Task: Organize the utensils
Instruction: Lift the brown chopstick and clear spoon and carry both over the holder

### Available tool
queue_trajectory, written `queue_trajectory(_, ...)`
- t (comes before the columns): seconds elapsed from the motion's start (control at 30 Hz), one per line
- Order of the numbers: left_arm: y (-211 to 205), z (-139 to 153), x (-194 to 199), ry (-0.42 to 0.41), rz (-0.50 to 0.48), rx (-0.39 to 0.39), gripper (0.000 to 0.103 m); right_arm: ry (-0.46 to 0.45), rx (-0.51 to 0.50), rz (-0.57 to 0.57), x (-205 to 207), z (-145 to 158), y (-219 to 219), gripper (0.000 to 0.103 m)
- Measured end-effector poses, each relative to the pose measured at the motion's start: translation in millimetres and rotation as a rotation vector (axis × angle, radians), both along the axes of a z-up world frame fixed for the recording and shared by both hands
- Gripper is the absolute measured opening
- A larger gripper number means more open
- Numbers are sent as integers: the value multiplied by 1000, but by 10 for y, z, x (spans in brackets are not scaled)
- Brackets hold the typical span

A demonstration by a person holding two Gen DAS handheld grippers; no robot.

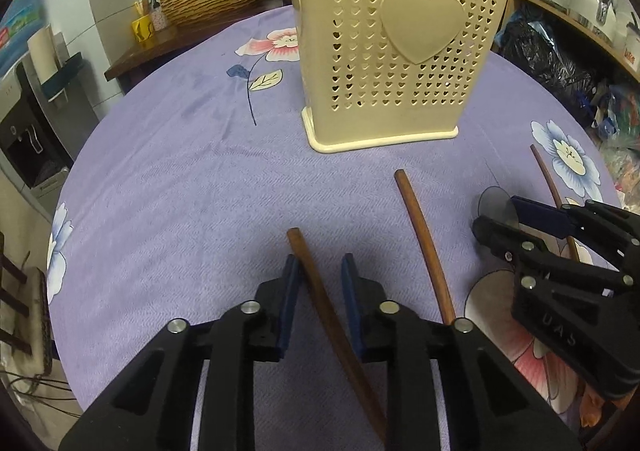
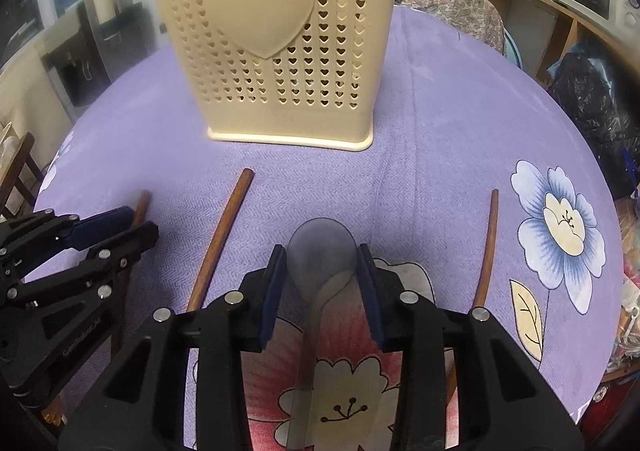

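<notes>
Left claw (image 1: 320,275) straddles brown chopstick (image 1: 320,291); pads near, contact unclear. Right claw (image 2: 322,263) closed on translucent spoon (image 2: 320,251) bowl. Cream utensil holder (image 2: 272,51) upright on tabletop (image 2: 440,123).

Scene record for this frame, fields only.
surface: purple floral tablecloth
holder: cream perforated plastic utensil holder, upright
chopsticks: three brown wooden chopsticks, flat on cloth
spoon: translucent grey plastic spoon, flat on cloth
left claw: open, straddling the leftmost chopstick
right claw: pads at spoon bowl's edges, grip unclear
</notes>
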State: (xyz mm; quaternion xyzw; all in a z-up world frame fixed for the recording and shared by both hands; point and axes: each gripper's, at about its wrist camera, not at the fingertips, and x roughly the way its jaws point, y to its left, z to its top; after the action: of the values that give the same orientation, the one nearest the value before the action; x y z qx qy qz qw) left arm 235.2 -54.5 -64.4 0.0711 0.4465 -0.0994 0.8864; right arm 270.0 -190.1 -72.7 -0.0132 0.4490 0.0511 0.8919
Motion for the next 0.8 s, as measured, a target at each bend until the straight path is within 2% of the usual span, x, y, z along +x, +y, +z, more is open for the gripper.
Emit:
queue_trajectory(0.07, -17, 1, 5, -3, -3, 8, 13, -1, 13, 2, -1, 1, -33, 37)
queue_trajectory(0.2, -30, 4, 18, -3, -4, 7, 12, -1, 48, 4, -15, 11, -77, 37)
queue_trajectory(0.33, 0, 15, 30, 0, 2, -28, 12, -14, 68, 7, -51, 48, -92, 37)
queue_trajectory(0.47, 22, 97, -19, -30, 1, -61, 12, -36, 104, 3, -115, 115, -150, 37)
queue_trajectory(0.57, 57, 214, -76, -54, -7, -101, 11, -65, 126, 3, -191, 215, -195, 37)
queue_trajectory(0.8, 202, 661, -293, -166, -14, -177, 11, -152, 190, 18, -421, 562, -335, 37)
